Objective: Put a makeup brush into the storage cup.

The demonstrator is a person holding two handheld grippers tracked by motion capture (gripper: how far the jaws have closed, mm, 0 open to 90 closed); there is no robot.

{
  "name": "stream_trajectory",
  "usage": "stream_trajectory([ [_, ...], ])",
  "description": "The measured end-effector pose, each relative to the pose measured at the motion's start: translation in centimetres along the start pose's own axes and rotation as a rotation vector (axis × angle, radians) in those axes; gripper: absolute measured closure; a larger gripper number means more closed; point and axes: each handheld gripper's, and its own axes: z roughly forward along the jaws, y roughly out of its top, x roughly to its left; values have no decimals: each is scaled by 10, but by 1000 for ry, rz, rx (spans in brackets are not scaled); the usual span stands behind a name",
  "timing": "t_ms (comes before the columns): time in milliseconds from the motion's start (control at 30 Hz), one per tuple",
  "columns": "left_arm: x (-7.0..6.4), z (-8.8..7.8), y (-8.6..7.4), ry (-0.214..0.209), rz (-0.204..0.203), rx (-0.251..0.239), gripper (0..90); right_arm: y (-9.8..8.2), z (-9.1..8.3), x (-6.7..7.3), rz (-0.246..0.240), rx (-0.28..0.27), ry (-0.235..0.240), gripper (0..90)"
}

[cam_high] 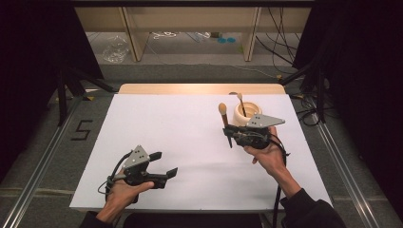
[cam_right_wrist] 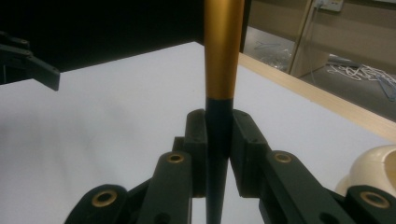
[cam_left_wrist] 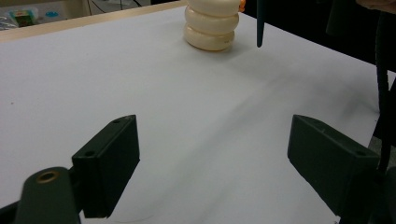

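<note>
Now the right claw [cam_high: 231, 130] grips a brush [cam_high: 225, 121] upright, right of the frame's centre, just beside the cream holder [cam_high: 247, 114], where one brush already stands. Dropping it in is left. The left claw [cam_high: 164, 166] is open, empty.

Gold-and-black brush [cam_right_wrist: 223, 56] — cream holder [cam_high: 246, 113]

We see the brush [cam_high: 225, 121] upright, dark handle, gold ferrule, just beside the cream ribbed holder [cam_high: 246, 114].
</note>
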Motion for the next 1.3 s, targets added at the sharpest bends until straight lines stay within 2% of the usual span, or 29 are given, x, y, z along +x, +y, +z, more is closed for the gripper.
stream_trajectory([
  [100,0,0,0,0,1,0,167,1,0,-5,-4,-7,-20,784],
  [133,0,0,0,1,-1,-2,167,1,-1,-6,14,-6,-17,784],
  [333,0,0,0,-6,0,2,166,1,-6,-22,35,-20,-52,784],
  [367,-1,0,0,-7,0,2,166,2,-7,-24,35,-21,-72,784],
  [667,0,0,0,-5,-3,-1,166,1,-12,-42,72,-37,-98,784],
  [833,1,1,0,-13,-5,-4,166,1,-13,-48,80,-19,-112,784],
  [900,1,1,0,-12,-6,-3,166,3,-15,-50,82,-26,-124,784],
  [933,1,1,0,-14,-6,-2,166,4,-15,-53,65,-44,-128,784],
  [1033,1,1,0,-14,-16,-6,166,7,-16,-57,71,-57,-151,784],
  [1100,1,0,0,-8,-12,0,166,9,-19,-62,105,-55,-132,784],
  [1133,2,0,0,-11,-12,-1,166,10,-19,-66,82,-67,-155,784],
  [1300,2,0,0,-11,-14,-1,166,16,-22,-74,97,-86,-172,784],
])
